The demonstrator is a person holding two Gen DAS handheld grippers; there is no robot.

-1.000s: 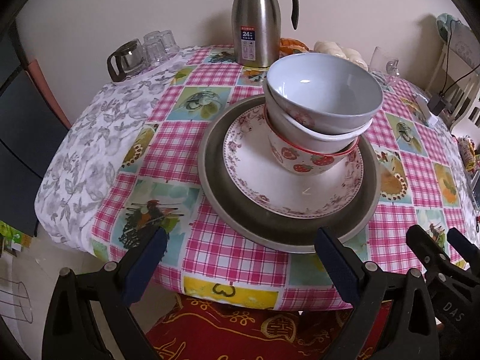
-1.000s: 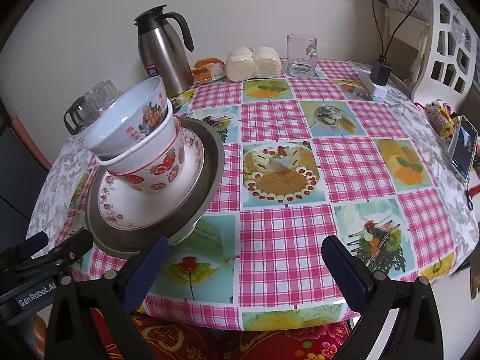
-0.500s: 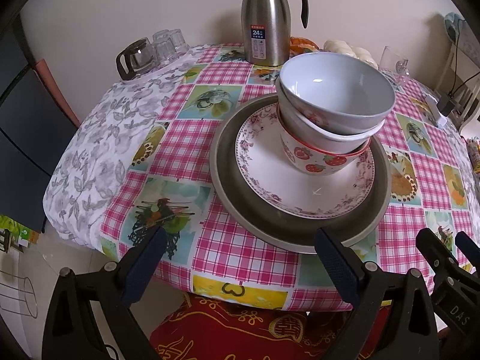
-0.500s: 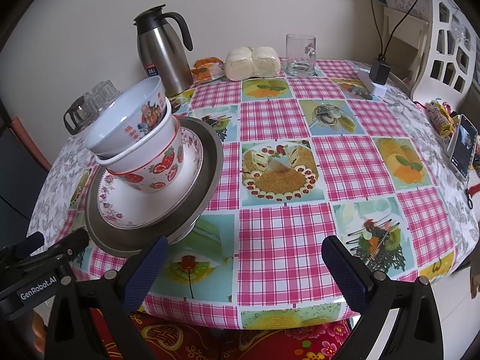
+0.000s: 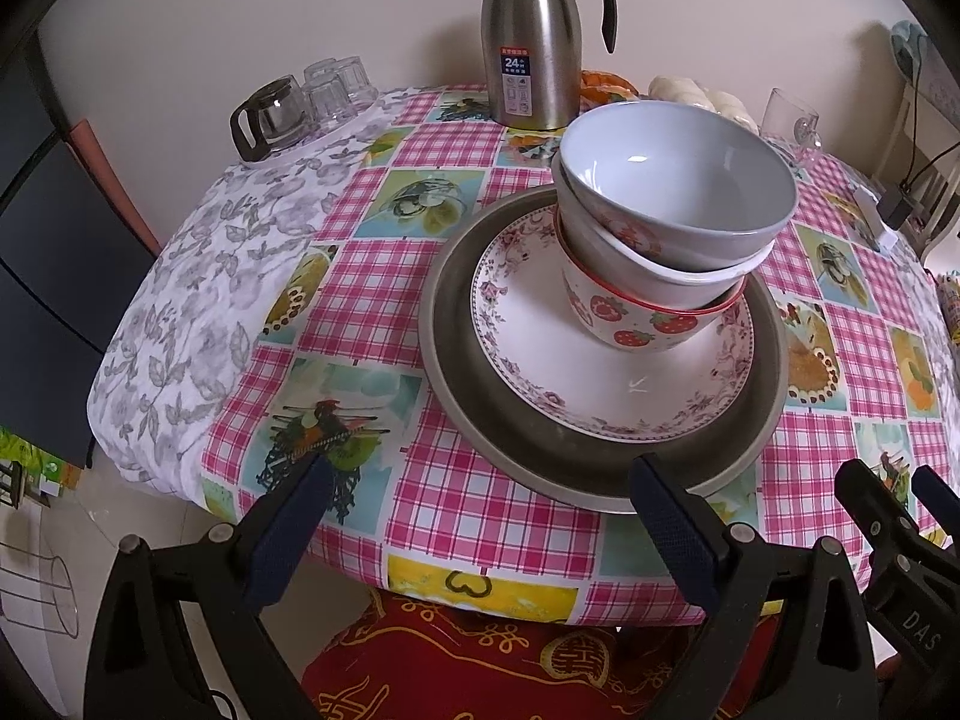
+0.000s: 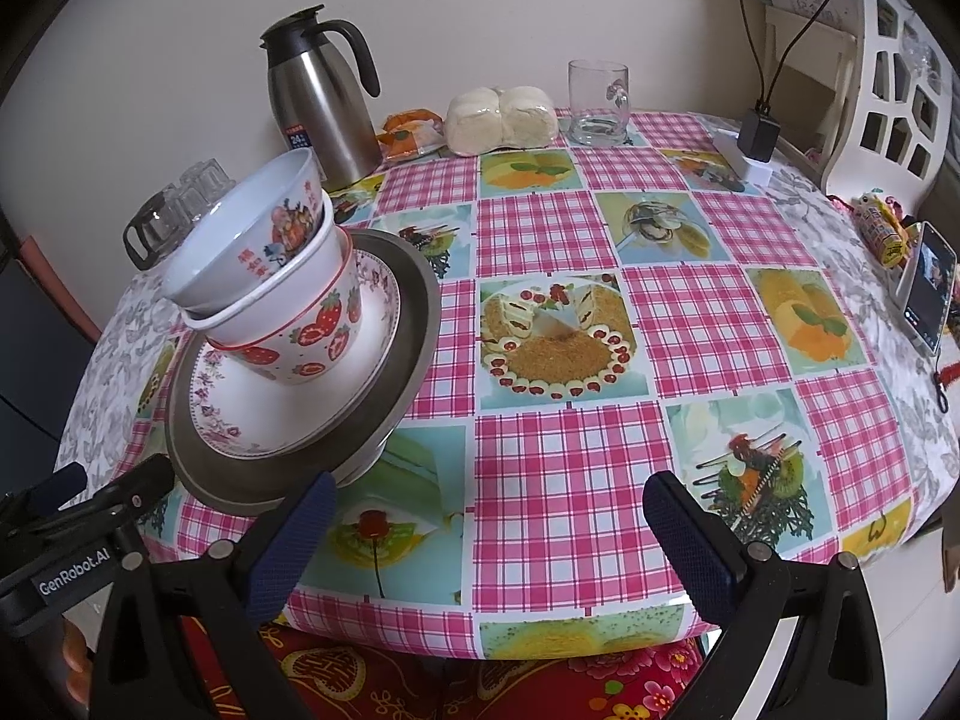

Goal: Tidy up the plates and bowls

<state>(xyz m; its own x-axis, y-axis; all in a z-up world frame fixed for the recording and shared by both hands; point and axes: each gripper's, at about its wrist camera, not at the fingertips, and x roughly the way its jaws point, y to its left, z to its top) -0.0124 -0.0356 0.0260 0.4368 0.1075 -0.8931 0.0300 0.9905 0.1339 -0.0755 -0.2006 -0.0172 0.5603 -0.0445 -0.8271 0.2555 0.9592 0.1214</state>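
Checked tablecloth (image 6: 570, 480) below; left gripper (image 5: 480, 516), right gripper (image 6: 492, 534) jaws wide apart, empty.

Left tongs (image 5: 480, 516) have drawn back from the stacked dishes (image 5: 606, 324).

My left wrist camera looks from the table's (image 5: 384, 312) near edge, close upon the stacked dishes (image 5: 606, 348). My right looks across the open middle; both share dishes and far-edge flask (image 6: 321, 102).
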